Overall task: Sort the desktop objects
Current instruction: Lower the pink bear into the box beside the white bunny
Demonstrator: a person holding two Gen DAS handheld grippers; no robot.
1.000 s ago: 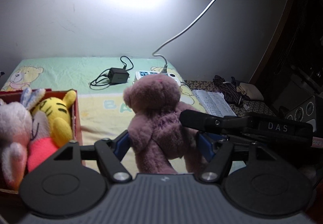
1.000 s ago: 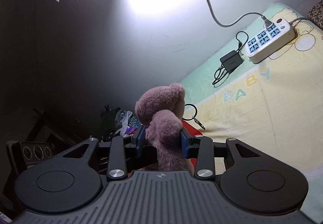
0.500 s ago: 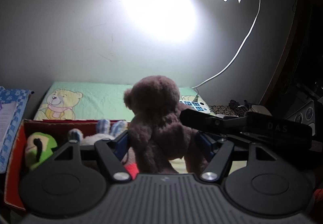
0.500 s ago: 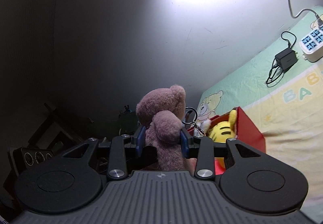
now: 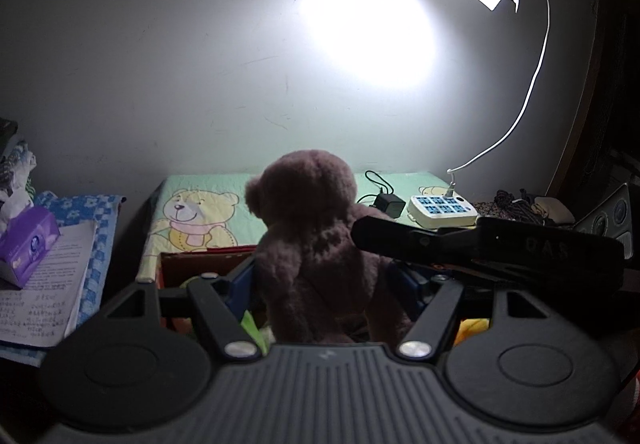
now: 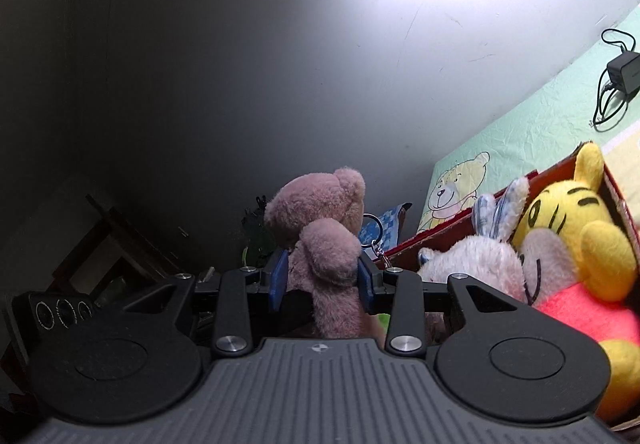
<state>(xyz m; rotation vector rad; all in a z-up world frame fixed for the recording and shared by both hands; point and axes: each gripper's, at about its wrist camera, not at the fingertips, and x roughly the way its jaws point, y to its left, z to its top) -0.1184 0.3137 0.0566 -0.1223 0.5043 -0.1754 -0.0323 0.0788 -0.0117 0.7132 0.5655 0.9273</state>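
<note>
A pink teddy bear [image 5: 312,212] [image 6: 316,204] hangs upright over the near end of a red cardboard box [image 5: 200,256] [image 6: 452,228]. My left gripper [image 5: 326,282] has its blue pads against the bear's sides. My right gripper [image 6: 322,280] is shut on the bear from the side, and its black body [image 5: 480,244] reaches in from the right in the left wrist view. The box holds a yellow tiger plush [image 6: 560,220], a white rabbit plush [image 6: 480,264] and a green toy [image 5: 250,328]. A metal keyring [image 6: 374,228] dangles from the bear.
The box sits on a green and yellow bear-print cloth [image 5: 192,212]. A white power strip [image 5: 442,210] and a black charger [image 5: 386,204] [image 6: 622,68] lie at the back near the wall. A purple tissue pack [image 5: 24,244] and papers [image 5: 44,284] lie to the left.
Both grippers have carried the bear left, from over the cloth to above the red box. The grip on the bear has not changed.
</note>
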